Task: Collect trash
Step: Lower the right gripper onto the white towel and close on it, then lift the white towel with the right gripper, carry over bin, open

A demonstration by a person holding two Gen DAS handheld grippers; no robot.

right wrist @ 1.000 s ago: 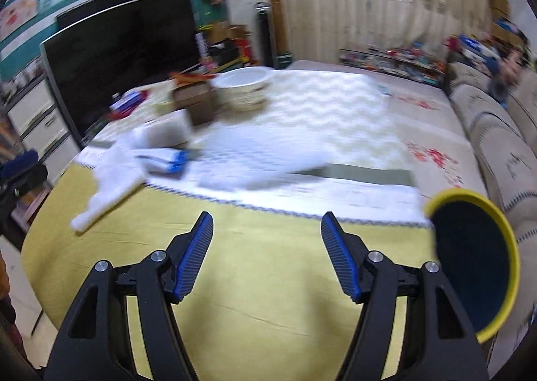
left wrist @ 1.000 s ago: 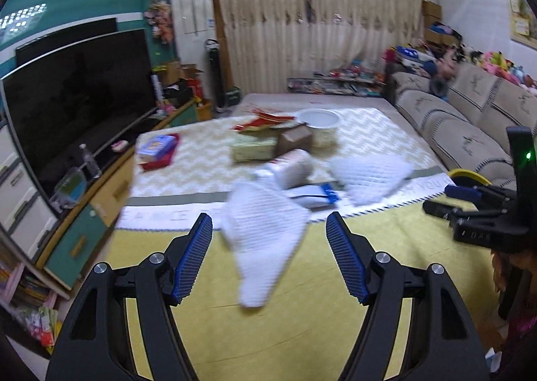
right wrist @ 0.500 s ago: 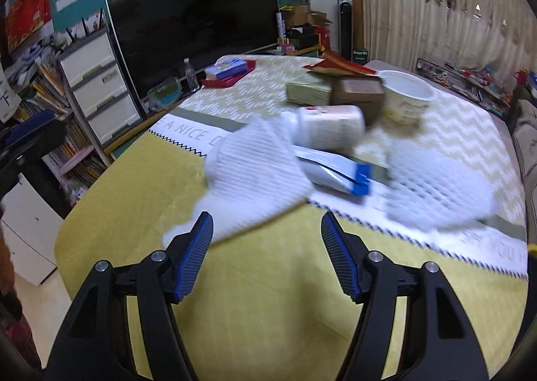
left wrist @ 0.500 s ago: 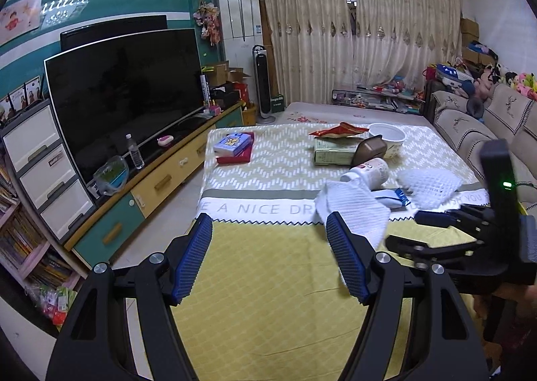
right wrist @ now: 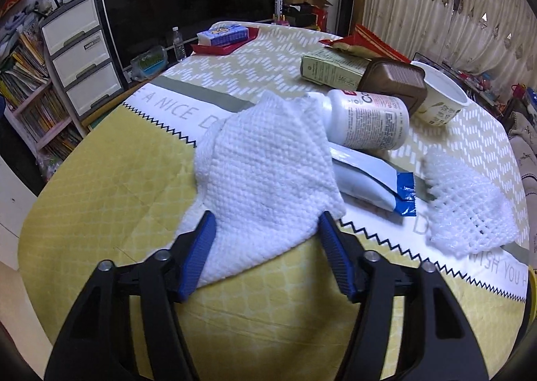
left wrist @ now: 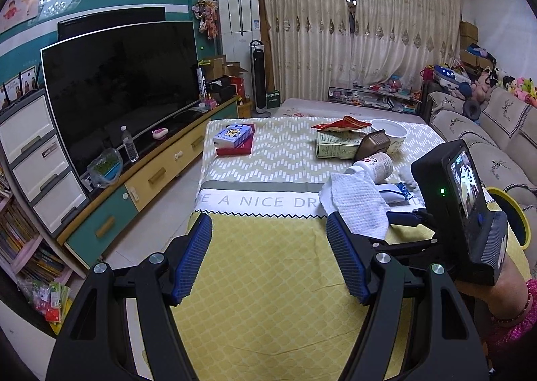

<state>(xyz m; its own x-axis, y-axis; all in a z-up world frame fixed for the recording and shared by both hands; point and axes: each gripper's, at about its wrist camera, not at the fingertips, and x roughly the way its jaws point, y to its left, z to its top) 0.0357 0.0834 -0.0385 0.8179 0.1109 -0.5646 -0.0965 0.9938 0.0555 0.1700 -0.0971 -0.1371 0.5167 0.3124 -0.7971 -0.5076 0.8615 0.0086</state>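
A low table (left wrist: 268, 297) under a quilted yellow cover and a pale chevron cloth (left wrist: 285, 159) printed with grey lettering filled a living room. At left stood three white drawers (left wrist: 37, 159), a dark curved television (left wrist: 117, 86) on a teal-and-yellow cabinet (left wrist: 141, 186), and one clear water bottle (left wrist: 129, 148). Cream curtains (left wrist: 352, 39) hung at the back; a beige sofa (left wrist: 496, 146) ran along the right.

On the table, from the left, lay a blue tissue pack (right wrist: 223, 35) on a red tray (right wrist: 218, 47), a waffle-textured white cloth (right wrist: 265, 179), a white pill bottle (right wrist: 365, 122) on its side, a white-and-blue wrapper (right wrist: 372, 186), a green carton (right wrist: 329, 69), a red snack bag (right wrist: 362, 42), a ribbed brown tub (right wrist: 392, 82), a round white cup (right wrist: 439, 102) and a white foam net (right wrist: 470, 206).

The left gripper (left wrist: 268, 257) hovered with jaws apart over bare yellow cover. The right gripper (right wrist: 266, 253) had its blue ribbed jaws just closing in around the cloth's near corner, which lay between them, not yet pinched.
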